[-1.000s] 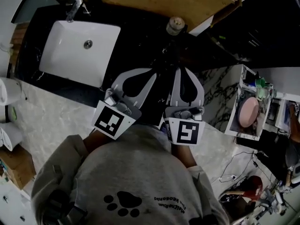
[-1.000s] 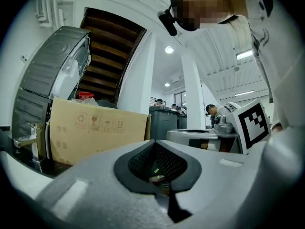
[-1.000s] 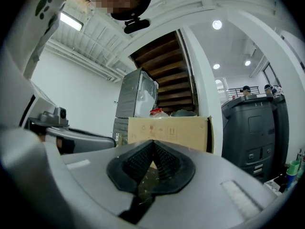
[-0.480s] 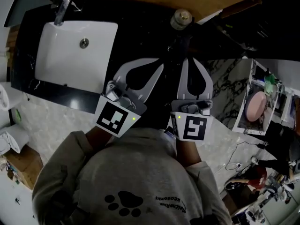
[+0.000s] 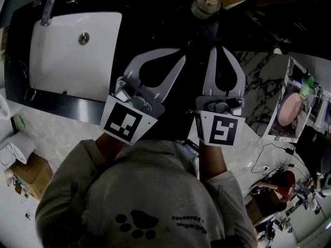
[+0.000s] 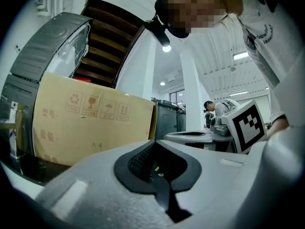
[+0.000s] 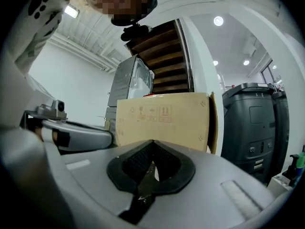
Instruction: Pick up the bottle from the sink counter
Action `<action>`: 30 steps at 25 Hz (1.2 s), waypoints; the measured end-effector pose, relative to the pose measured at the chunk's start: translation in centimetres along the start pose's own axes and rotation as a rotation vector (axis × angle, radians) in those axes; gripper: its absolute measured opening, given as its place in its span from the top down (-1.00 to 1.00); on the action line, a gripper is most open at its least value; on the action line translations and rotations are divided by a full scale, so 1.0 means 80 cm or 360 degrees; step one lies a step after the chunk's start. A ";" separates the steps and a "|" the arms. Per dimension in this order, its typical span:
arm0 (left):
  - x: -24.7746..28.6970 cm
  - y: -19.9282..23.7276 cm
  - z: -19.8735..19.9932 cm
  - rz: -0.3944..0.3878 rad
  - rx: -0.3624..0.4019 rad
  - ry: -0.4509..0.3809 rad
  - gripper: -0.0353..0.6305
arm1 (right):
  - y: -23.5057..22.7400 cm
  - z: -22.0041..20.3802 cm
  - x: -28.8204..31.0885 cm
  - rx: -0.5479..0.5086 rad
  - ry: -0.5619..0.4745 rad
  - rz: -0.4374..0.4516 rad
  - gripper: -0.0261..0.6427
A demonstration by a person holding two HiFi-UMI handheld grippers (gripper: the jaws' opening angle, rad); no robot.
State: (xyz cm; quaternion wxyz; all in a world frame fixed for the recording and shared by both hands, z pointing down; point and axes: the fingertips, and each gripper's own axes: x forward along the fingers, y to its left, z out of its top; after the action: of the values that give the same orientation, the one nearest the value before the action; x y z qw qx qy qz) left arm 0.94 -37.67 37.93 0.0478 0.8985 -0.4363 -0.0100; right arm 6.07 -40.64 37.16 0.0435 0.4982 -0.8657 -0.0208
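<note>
While both grippers are carried side by side over the dark, glossy table (image 5: 155, 32), the head view reads as an approach: nothing is picked up yet. The bottle (image 5: 206, 4) stands at 12 o'clock, just beyond the jaw tips. It shows a round pale cap from above, with the body mostly hidden under it. The left gripper (image 5: 181, 53) and right gripper (image 5: 220, 48) are smooth white plastic loops. The white glazed sink basin (image 5: 72, 50) is rectangular and sits at 10 o'clock, well apart from the bottle.

Left gripper view: the jaws are closed tip to tip, ribbed black pads meeting, nothing between them. A matt cardboard box (image 6: 86, 123) is at 9 o'clock. The bottle is not in view.

Right gripper view: the jaws are likewise fully closed and empty. The same box (image 7: 162, 120) is at 12 o'clock. Judgement: the jaws must open before they can take the bottle.
</note>
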 end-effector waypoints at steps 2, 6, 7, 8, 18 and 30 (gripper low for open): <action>0.005 0.004 -0.005 -0.0011 -0.0001 0.0003 0.89 | -0.004 -0.006 0.007 -0.0021 0.0003 -0.0009 0.92; 0.014 0.015 -0.010 0.0003 -0.0009 -0.0007 0.89 | -0.010 -0.012 0.025 -0.0049 -0.0006 -0.0011 0.92; 0.017 0.018 -0.011 0.0009 -0.0011 -0.0012 0.89 | -0.012 -0.014 0.029 -0.0050 -0.0007 -0.0013 0.92; 0.020 0.020 -0.012 0.0014 -0.0013 -0.0016 0.89 | -0.013 -0.016 0.033 -0.0048 -0.0007 -0.0014 0.92; 0.050 0.034 -0.038 0.0023 -0.0019 0.0052 0.89 | -0.022 -0.049 0.067 -0.0031 0.0051 0.0018 0.92; 0.075 0.055 -0.064 0.0041 -0.0046 0.0112 0.89 | -0.031 -0.084 0.098 0.0027 0.0137 0.0055 0.57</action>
State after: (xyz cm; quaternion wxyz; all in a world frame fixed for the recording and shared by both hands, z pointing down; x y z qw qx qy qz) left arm 1.48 -44.68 43.61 0.0763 0.8918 -0.4456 0.0159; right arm 4.94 -48.64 44.09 0.0769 0.4841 -0.8716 0.0087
